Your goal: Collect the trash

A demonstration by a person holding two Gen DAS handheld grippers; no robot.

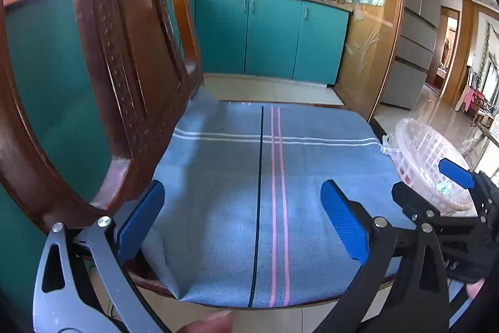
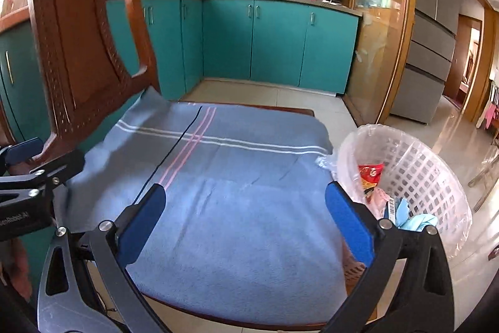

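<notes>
above a wooden chair (image 2: 78, 30) draped with a blue striped towel (image 2: 237, 208), the left gripper (image 1: 243, 220) and the right gripper (image 2: 246, 220) hover side by side, each with its blue pads spread wide apart and nothing between them. just beside the seat's right edge stands a white lattice wastebasket (image 2: 430, 177) lined with clear plastic; the collected trash, a red wrapper (image 2: 371, 172) and a crumpled light-blue piece (image 2: 418, 220), lies inside it. teal kitchen cabinets (image 2: 274, 42) fill the background.
</notes>
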